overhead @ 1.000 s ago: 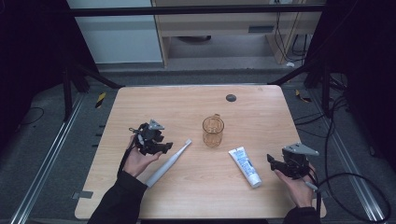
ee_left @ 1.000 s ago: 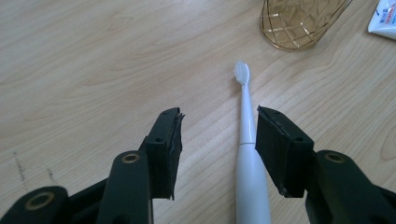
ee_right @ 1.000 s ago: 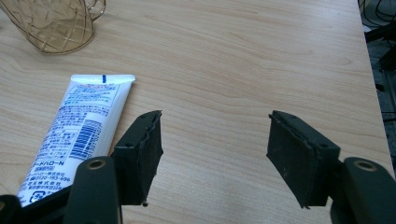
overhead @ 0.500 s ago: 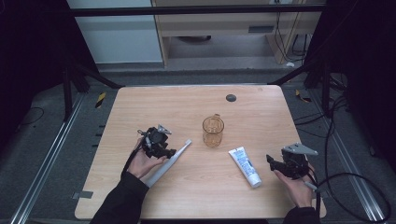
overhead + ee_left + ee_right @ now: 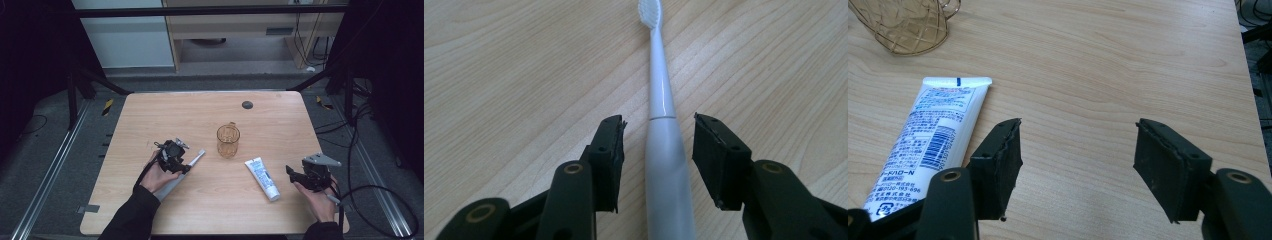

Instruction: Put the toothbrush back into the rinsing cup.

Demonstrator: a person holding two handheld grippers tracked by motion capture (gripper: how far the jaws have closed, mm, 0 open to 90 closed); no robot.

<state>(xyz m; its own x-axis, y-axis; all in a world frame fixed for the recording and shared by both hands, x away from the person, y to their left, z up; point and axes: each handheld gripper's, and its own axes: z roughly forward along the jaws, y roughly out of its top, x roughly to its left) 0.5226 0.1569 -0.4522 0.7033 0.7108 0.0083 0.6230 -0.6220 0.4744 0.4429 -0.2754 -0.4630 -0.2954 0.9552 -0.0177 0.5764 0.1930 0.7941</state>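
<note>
A white electric toothbrush [image 5: 196, 157] lies on the wooden table [image 5: 200, 110], bristles toward the cup. My left gripper [image 5: 172, 155] hangs low over its handle. In the left gripper view the jaws [image 5: 660, 121] straddle the toothbrush [image 5: 666, 175] and have just been closing, with a small gap still on each side. A white toothpaste tube [image 5: 262, 178] lies right of centre. My right gripper [image 5: 294, 176] rests open beside it, nothing between its jaws [image 5: 1081, 125]; the tube [image 5: 933, 135] is to the left of them.
An amber glass cup [image 5: 228, 140] with a handle stands mid-table, and its base shows at the top left of the right gripper view [image 5: 908, 22]. A small dark round disc [image 5: 247, 104] sits near the far edge. The table's right edge lies close to my right gripper.
My left gripper has moved right and down onto the toothbrush handle, and its jaws have narrowed around it. The right gripper has stayed put.
</note>
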